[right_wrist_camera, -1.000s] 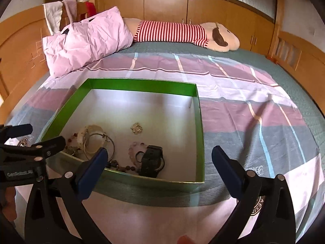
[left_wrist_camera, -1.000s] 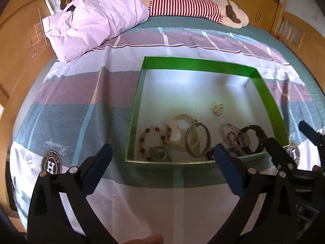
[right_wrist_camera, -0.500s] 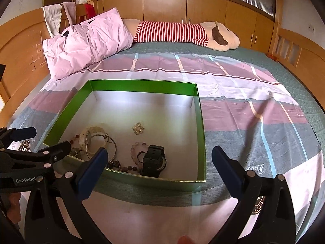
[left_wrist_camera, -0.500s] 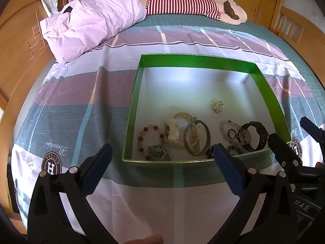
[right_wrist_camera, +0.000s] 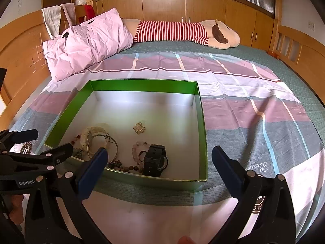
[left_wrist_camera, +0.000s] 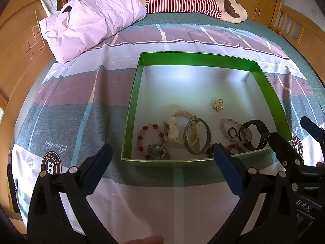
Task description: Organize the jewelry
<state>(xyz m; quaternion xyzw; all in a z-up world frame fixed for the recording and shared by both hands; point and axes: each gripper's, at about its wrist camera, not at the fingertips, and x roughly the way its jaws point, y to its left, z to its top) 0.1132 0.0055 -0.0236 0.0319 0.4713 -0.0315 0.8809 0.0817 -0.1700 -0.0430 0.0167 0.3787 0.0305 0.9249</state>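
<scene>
A green box (left_wrist_camera: 134,101) with a white floor lies on the bed; it also shows in the right wrist view (right_wrist_camera: 200,126). Jewelry sits along its near side: a red bead bracelet (left_wrist_camera: 150,137), a cream bangle (left_wrist_camera: 172,128), a metal bangle (left_wrist_camera: 196,136), a pink bead bracelet (left_wrist_camera: 229,130), a black watch (left_wrist_camera: 255,135) and a small gold charm (left_wrist_camera: 217,104). The watch (right_wrist_camera: 154,160) and charm (right_wrist_camera: 139,127) show in the right view too. My left gripper (left_wrist_camera: 161,159) is open and empty just short of the box's near wall. My right gripper (right_wrist_camera: 158,162) is open and empty beside it.
A pink pillow (left_wrist_camera: 91,20) and a striped plush toy (left_wrist_camera: 193,6) lie at the head of the bed. Wooden bed sides (left_wrist_camera: 18,46) and cabinets (right_wrist_camera: 162,6) surround it. The patterned sheet (left_wrist_camera: 67,101) stretches left and right of the box.
Both grippers have drawn back slightly and risen, so the box sits a little farther away and shows more of its floor. Both stay open. The jewelry has not moved.
</scene>
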